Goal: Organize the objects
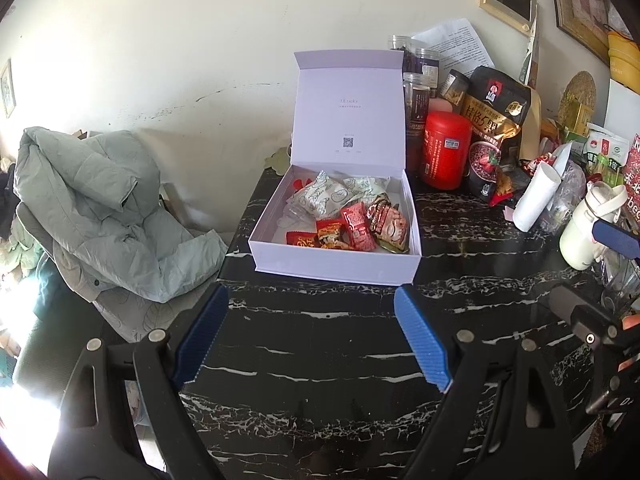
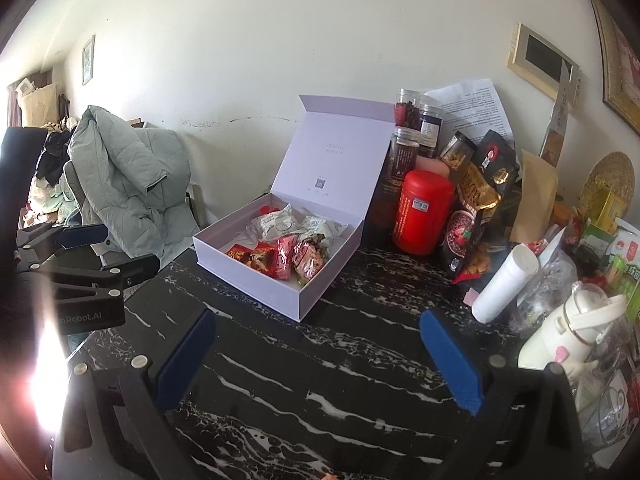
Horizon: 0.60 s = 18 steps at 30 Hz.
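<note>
With both the left tongs [image 1: 312, 336] and the right tongs [image 2: 320, 356] hanging spread and empty over the worktop [image 1: 320, 380], the open snack box [image 1: 336, 264] is sitting just ahead, risking a nudged front wall or toppled lid.

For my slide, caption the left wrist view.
Open left hand-held gripper faces an open white box of wrapped snacks on a black marble table.
</note>
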{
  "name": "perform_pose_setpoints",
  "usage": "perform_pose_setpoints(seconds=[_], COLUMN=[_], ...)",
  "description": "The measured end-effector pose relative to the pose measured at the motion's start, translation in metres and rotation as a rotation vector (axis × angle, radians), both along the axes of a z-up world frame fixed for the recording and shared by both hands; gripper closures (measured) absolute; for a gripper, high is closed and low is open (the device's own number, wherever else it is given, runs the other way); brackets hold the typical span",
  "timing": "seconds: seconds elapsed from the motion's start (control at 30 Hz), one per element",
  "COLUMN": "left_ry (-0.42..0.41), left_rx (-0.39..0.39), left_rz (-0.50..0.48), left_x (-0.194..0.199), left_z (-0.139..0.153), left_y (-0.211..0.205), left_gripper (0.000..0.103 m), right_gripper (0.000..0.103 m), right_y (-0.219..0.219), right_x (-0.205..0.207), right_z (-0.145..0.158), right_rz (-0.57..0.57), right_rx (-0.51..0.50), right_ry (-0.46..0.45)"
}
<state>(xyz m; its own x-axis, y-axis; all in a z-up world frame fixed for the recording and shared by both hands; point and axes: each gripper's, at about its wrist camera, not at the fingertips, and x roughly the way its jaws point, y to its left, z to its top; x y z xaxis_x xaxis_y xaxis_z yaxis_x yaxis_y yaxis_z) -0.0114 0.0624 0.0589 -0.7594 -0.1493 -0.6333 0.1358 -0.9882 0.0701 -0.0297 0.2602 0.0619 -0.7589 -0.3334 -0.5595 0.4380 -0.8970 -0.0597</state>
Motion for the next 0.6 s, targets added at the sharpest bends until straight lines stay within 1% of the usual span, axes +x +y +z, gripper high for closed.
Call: perform_pose_setpoints(seconds=[0.17, 0.33, 0.6], left_ry=[-0.019, -0.037, -0.038], left_rx=[-0.03, -0.013, -0.009], left_rz=[-0.01, -0.026, -0.026], left_x=[0.01, 0.016, 0.018], left_z=[-0.013, -0.019, -0.018], left_y=[0.007, 0.012, 0.013], left_gripper=[0.018, 0.018, 0.018], right_gripper=[0.0, 0.0, 0.0], right_y=[0.001, 0.004, 0.005], right_x=[0.001, 0.001, 0.002], right_z=[-0.01, -0.012, -0.016], right_rz=[-0.02, -0.023, -0.023], right_rx=[0.009, -0.004, -0.003], right_ry=[-0.019, -0.027, -0.038])
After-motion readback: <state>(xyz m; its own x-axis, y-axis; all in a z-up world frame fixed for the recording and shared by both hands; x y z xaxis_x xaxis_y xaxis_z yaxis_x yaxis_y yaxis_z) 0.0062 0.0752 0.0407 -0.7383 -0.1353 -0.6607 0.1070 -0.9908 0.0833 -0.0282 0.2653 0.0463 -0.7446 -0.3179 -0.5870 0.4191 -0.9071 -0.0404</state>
